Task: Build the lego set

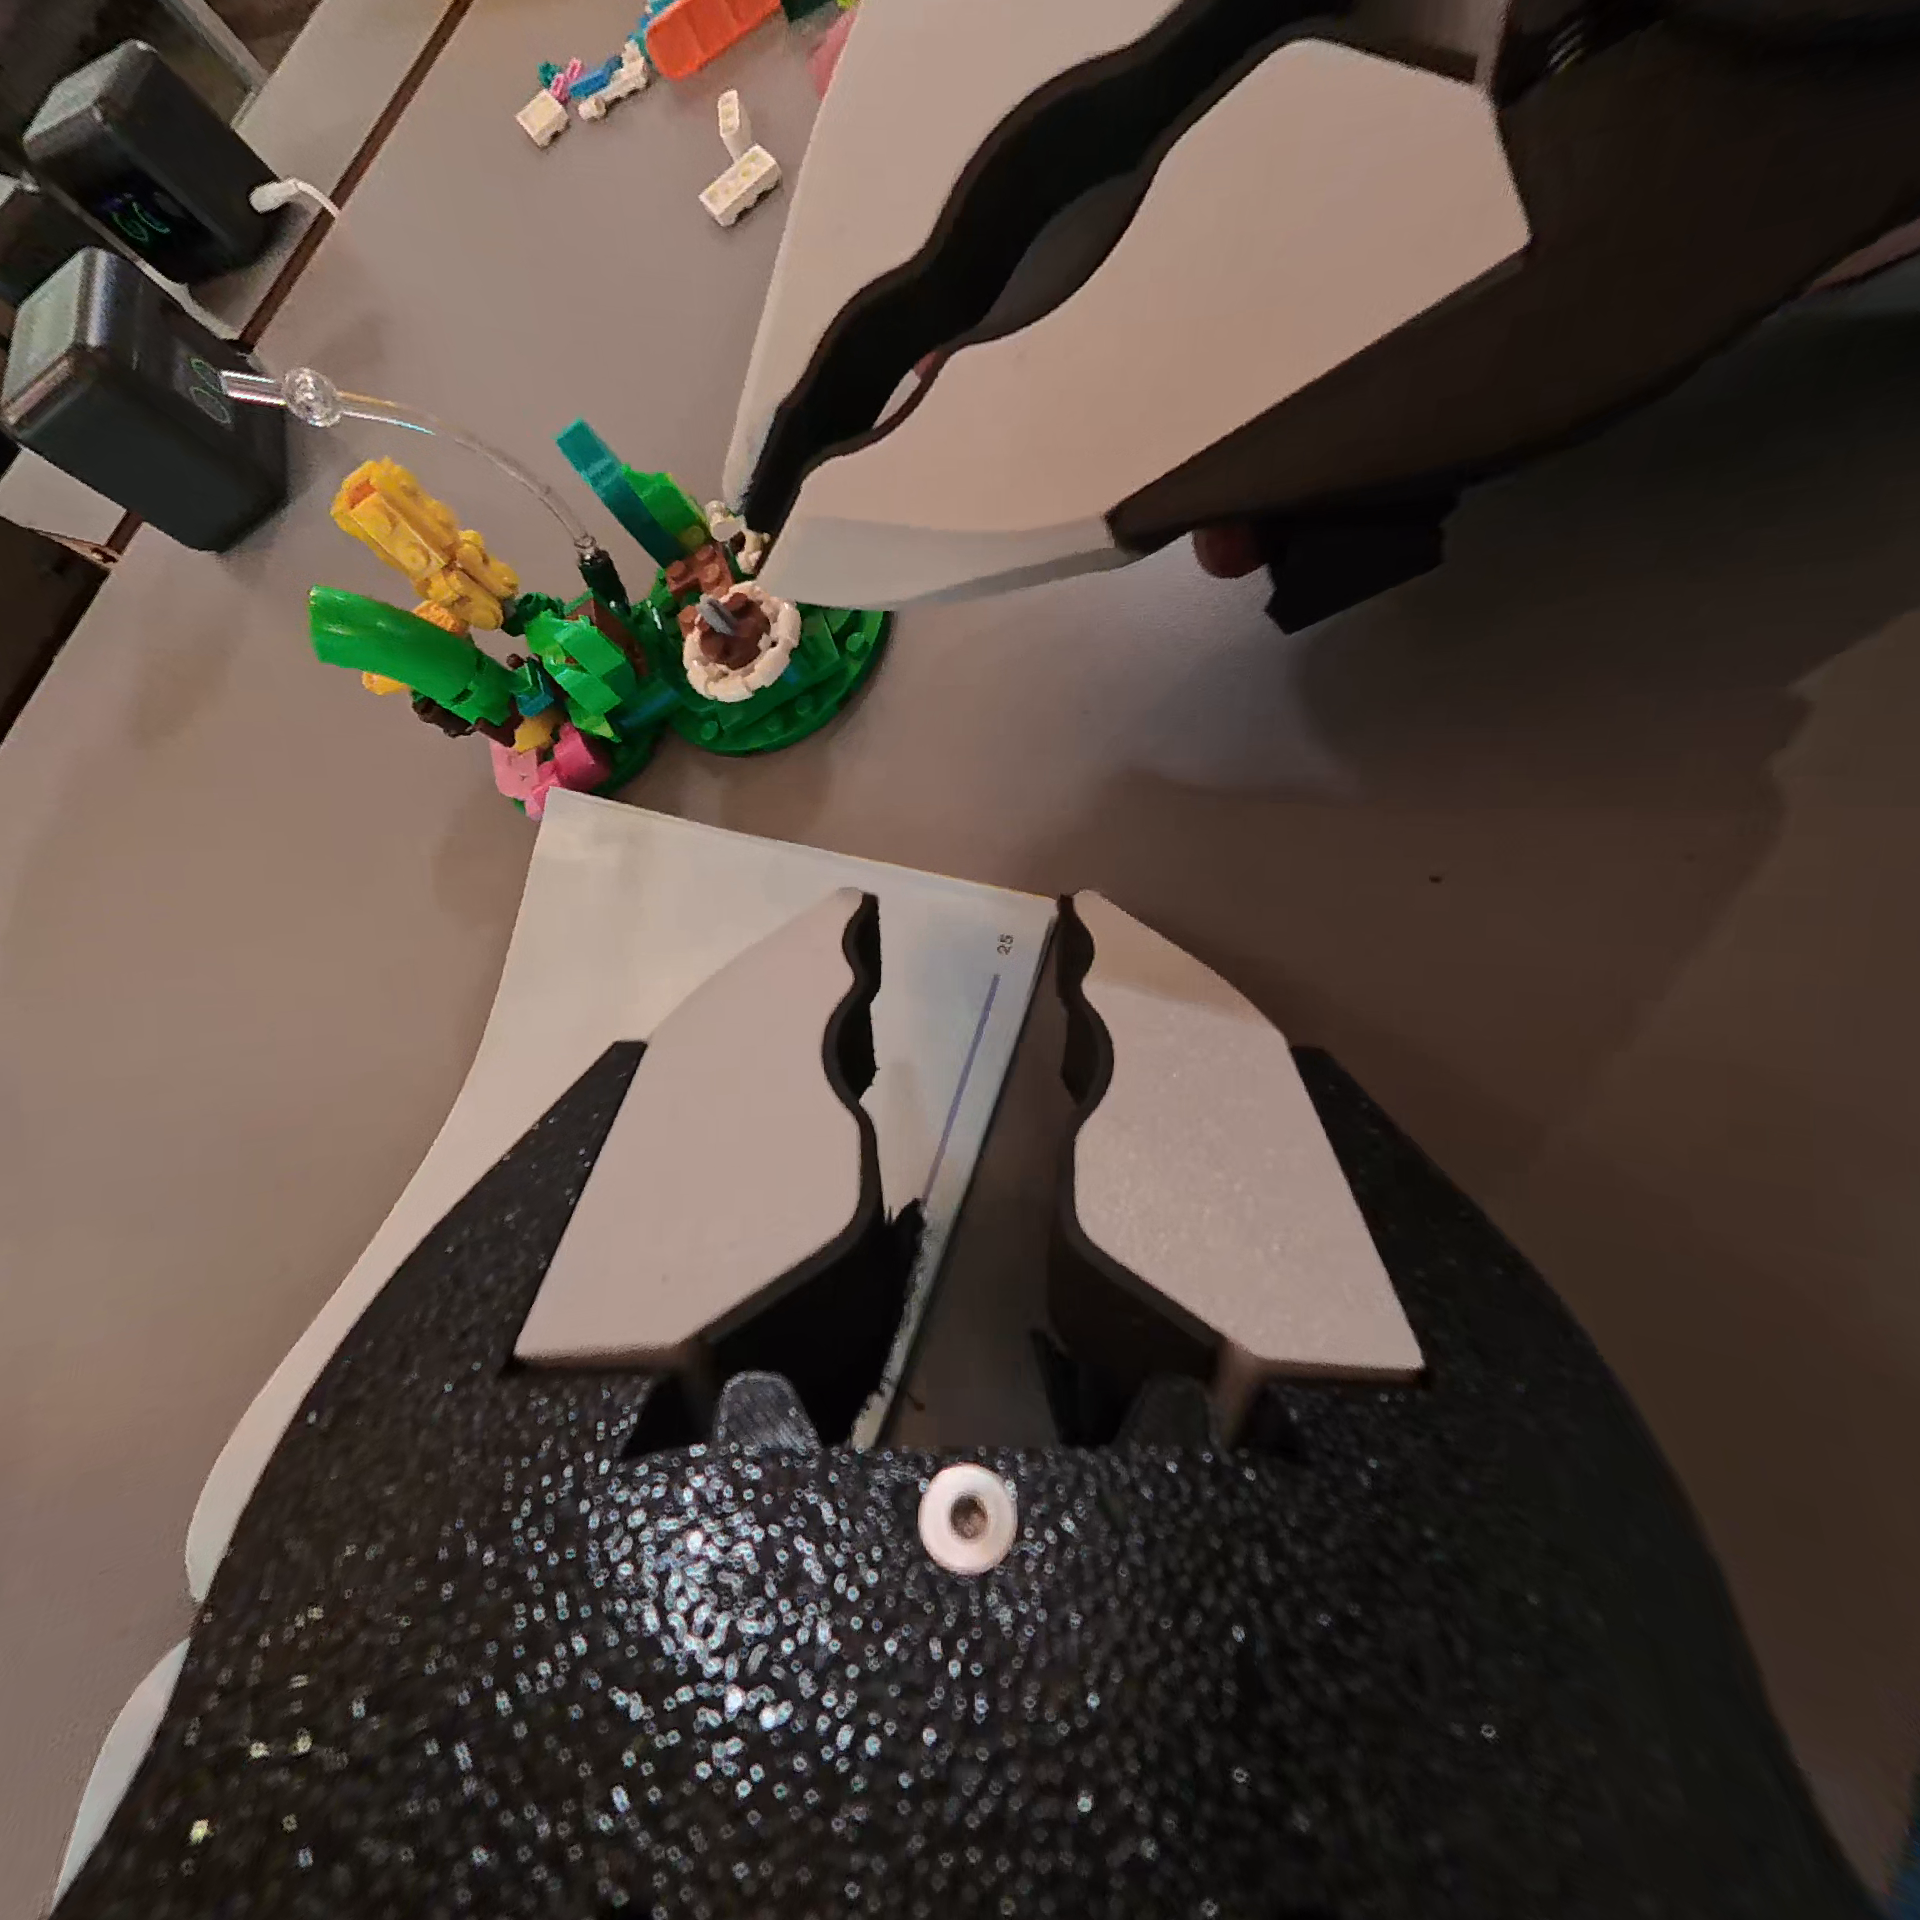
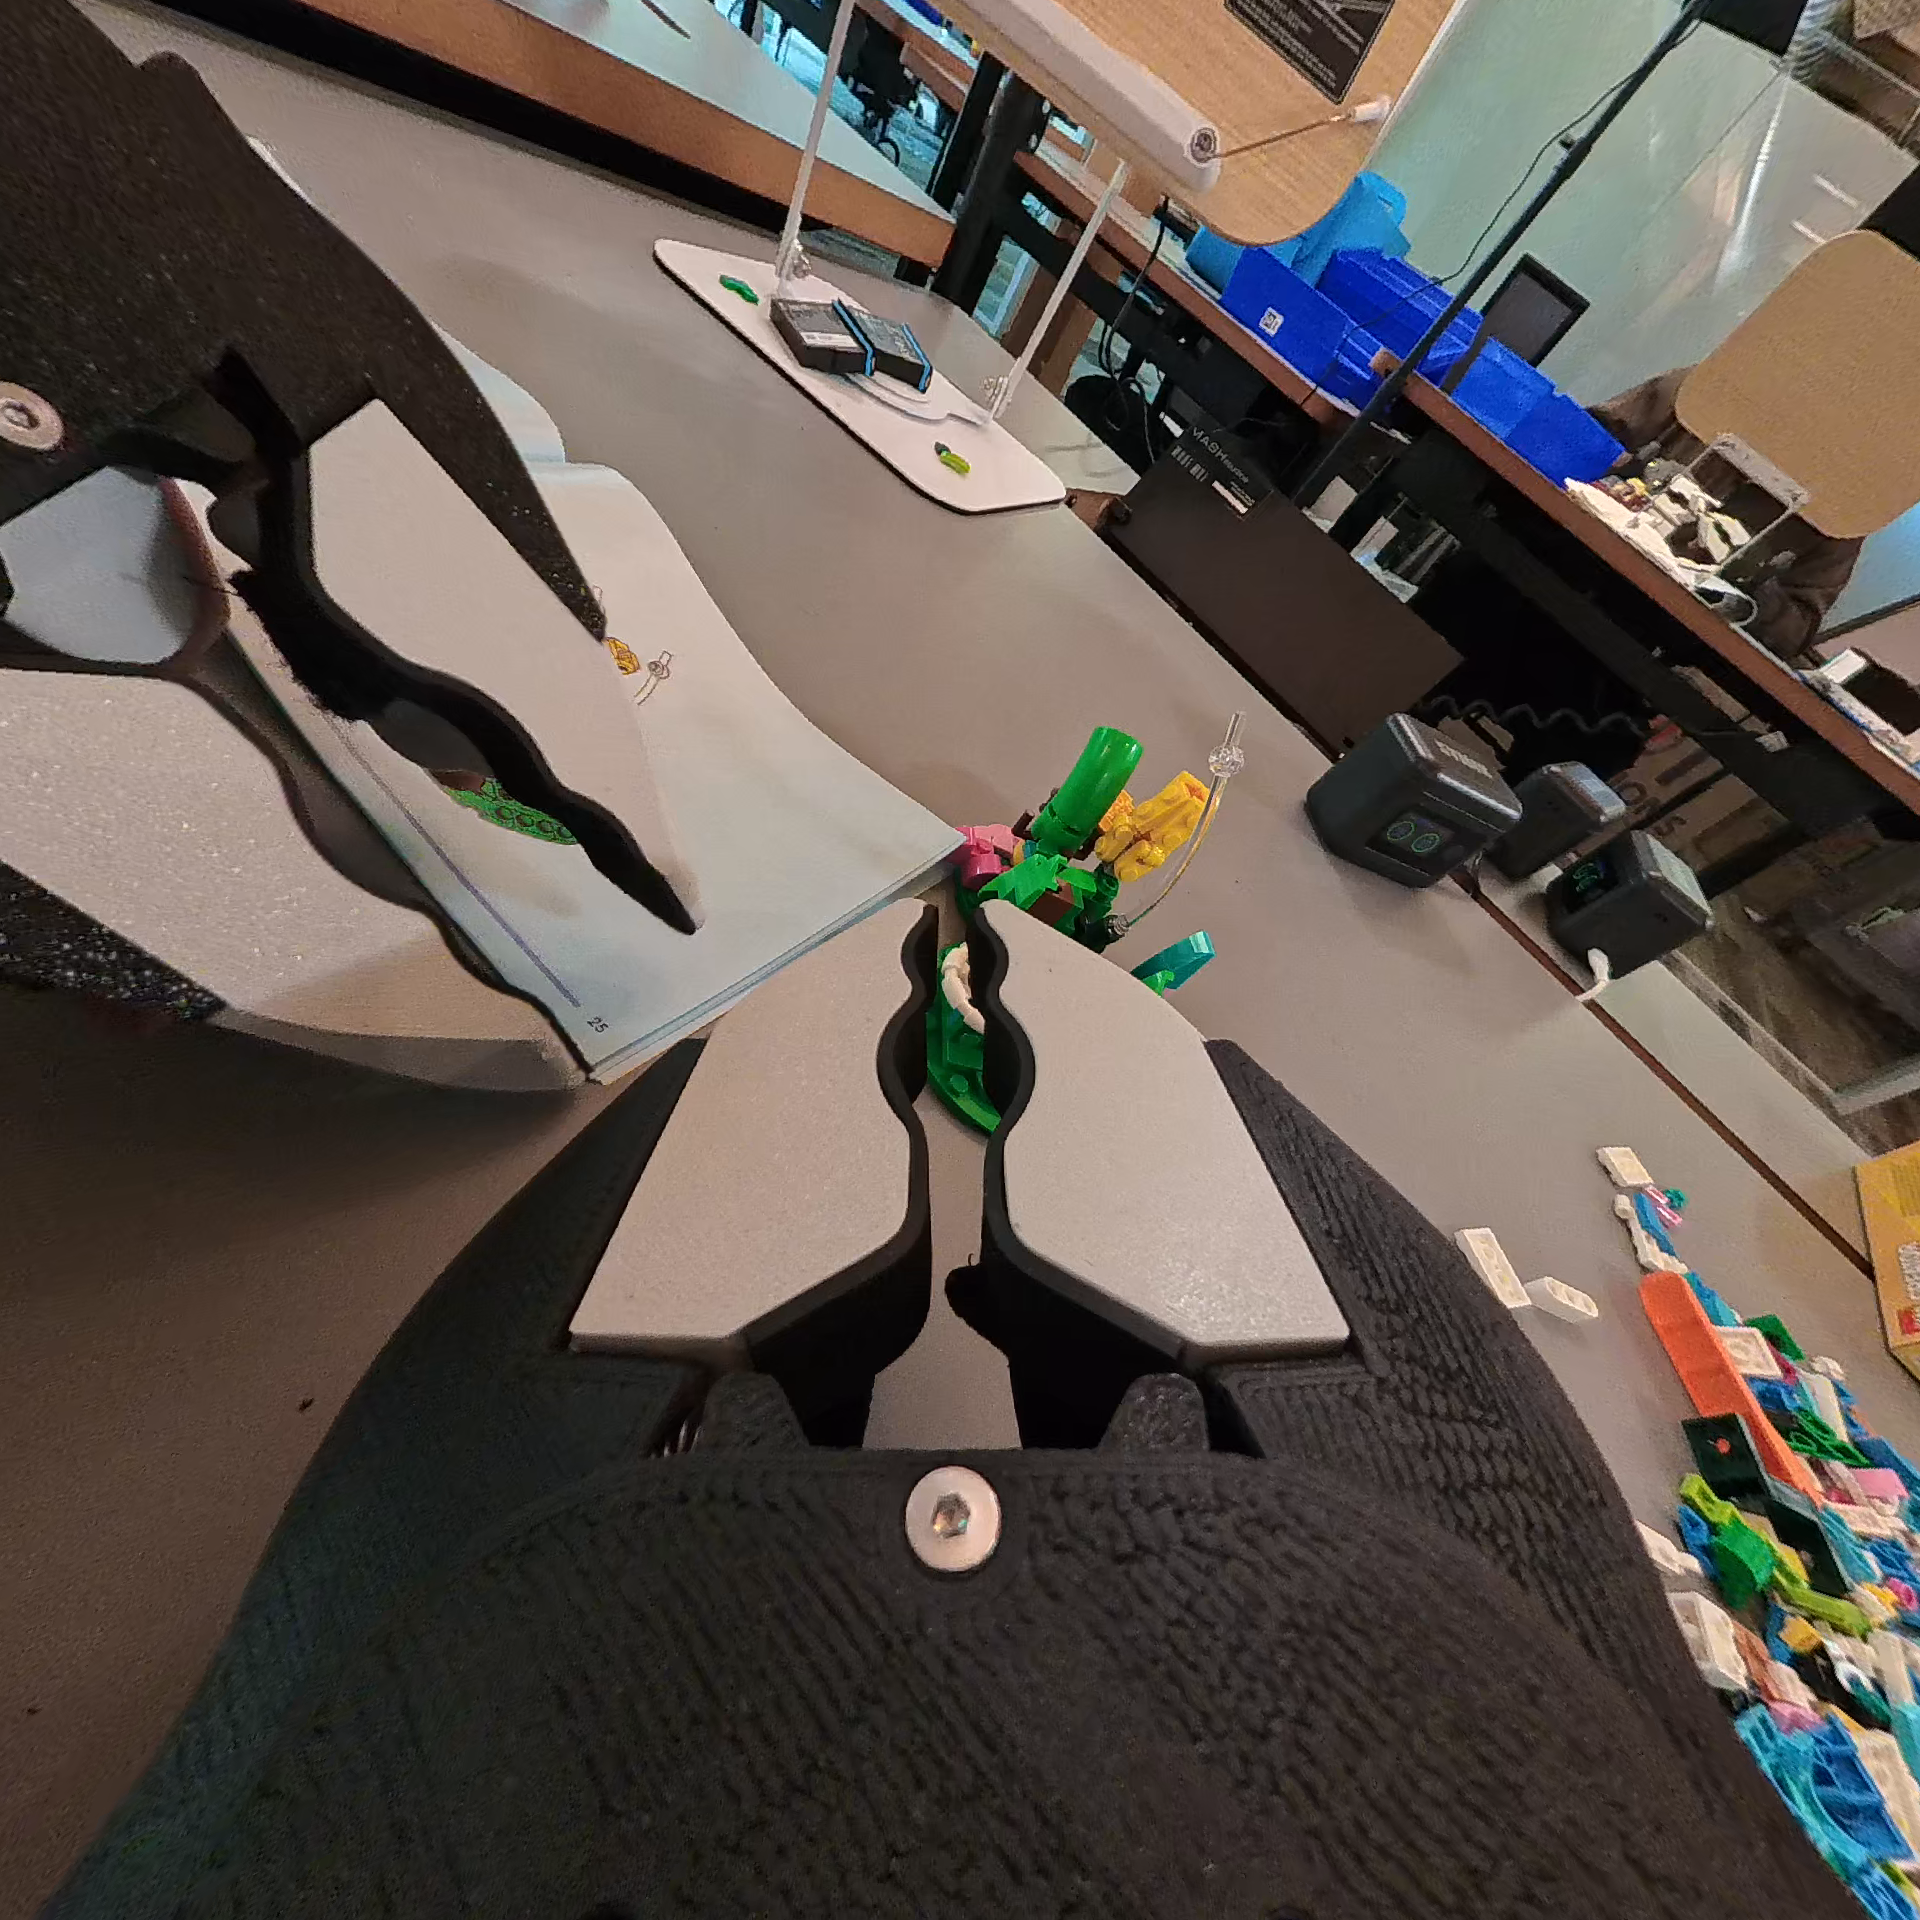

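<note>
The lego flower model (image 1: 582,644) stands on its green round base on the grey table, with yellow, pink and green parts and a brown centre ringed in white (image 1: 740,649). It also shows in the right wrist view (image 2: 1070,862). My right gripper (image 2: 956,912) has its tips at the model's far side (image 1: 753,514). Its jaws stand a narrow gap apart, and a tiny white piece (image 1: 724,516) sits at the tips. I cannot tell if it is gripped. My left gripper (image 1: 968,904) is open and empty, hovering over the open instruction booklet (image 1: 644,935), as the right wrist view also shows (image 2: 592,951).
Loose white bricks (image 1: 738,187) lie beyond the model, and a pile of mixed bricks (image 2: 1808,1507) with an orange separator (image 2: 1714,1371) lies to the right. Dark battery boxes (image 1: 145,416) stand at the table edge. A white lamp base (image 2: 862,364) stands far back. Spacing between my two grippers at the tips: around 6 centimeters.
</note>
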`<action>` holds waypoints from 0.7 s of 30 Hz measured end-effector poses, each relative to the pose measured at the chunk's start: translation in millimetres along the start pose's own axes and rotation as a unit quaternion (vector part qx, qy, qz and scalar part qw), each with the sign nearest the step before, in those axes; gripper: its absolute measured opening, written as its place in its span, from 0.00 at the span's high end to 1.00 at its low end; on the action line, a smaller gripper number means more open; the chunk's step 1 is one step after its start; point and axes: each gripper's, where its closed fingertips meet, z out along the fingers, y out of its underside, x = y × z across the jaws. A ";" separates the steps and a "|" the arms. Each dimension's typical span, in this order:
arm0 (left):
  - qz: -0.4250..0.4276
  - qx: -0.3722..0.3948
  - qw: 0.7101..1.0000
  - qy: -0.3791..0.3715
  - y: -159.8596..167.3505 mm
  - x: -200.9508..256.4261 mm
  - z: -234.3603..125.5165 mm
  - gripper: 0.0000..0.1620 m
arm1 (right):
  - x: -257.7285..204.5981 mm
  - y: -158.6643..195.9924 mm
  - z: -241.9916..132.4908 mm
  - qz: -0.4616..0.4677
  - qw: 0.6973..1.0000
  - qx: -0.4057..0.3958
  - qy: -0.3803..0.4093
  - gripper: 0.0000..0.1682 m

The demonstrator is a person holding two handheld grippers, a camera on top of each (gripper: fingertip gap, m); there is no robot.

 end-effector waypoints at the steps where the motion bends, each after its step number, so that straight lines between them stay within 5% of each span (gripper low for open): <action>1: 0.001 -0.001 1.000 -0.001 0.0 -0.8 0.1 0.81 | -0.1 0.0 0.0 0.000 1.000 0.000 0.000 0.98; 9: 0.015 -0.014 1.000 -0.020 2.3 -7.4 -4.1 0.89 | -1.3 0.0 0.4 -0.003 1.000 -0.002 -0.003 0.98; 21: 0.016 -0.023 0.999 0.016 4.0 3.5 -0.1 0.86 | -1.5 -0.4 0.4 -0.005 1.000 -0.002 -0.004 0.98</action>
